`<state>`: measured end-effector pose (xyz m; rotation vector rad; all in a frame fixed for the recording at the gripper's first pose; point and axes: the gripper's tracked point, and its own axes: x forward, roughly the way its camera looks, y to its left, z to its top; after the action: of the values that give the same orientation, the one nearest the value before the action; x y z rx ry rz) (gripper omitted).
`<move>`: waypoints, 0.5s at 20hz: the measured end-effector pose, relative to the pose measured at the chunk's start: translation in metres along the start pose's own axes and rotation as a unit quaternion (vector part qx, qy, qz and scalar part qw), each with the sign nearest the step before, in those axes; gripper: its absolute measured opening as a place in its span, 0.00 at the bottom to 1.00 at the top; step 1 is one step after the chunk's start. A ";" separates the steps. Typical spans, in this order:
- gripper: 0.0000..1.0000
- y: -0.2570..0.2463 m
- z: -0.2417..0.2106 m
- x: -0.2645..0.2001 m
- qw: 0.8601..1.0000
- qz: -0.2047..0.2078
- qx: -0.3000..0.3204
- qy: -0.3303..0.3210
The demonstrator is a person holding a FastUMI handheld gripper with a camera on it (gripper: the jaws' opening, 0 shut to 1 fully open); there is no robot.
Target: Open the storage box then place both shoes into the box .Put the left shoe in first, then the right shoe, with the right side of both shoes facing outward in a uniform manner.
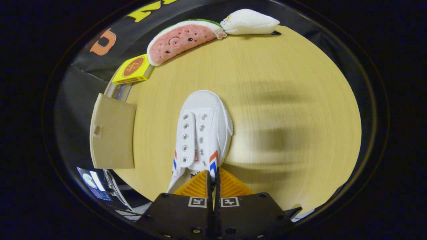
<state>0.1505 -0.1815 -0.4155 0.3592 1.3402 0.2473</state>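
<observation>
A white canvas shoe (203,133) with red and blue side stripes and bare eyelets points its toe away from me, over the round wooden table (283,100). My gripper (213,175) is shut on the shoe's collar edge near the heel, with the fingers almost touching. Blurred shadows lie on the table to the shoe's right. Left of the shoe, at the table's edge, is a tan flat panel (113,135) with a small notch. A clear plastic wall (119,91) behind it looks like part of the storage box. Its inside is hidden.
A small yellow carton (132,70) sits just beyond the clear wall. Farther back lie a watermelon-slice plush (181,40) and a white plush (248,22) at the table's far edge. Bare wood stretches to the right of the shoe.
</observation>
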 end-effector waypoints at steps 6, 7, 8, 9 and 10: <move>0.00 0.002 0.002 0.000 0.999 0.027 0.008 -0.031; 0.00 0.002 0.002 0.003 0.999 0.033 0.003 -0.037; 0.00 0.001 0.002 0.004 0.998 0.038 -0.004 -0.045; 0.00 0.001 0.003 0.003 0.997 0.042 -0.017 -0.055; 0.00 -0.001 0.002 0.006 0.996 0.045 -0.026 -0.066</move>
<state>0.1540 -0.1807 -0.4207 0.3869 1.1873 0.3282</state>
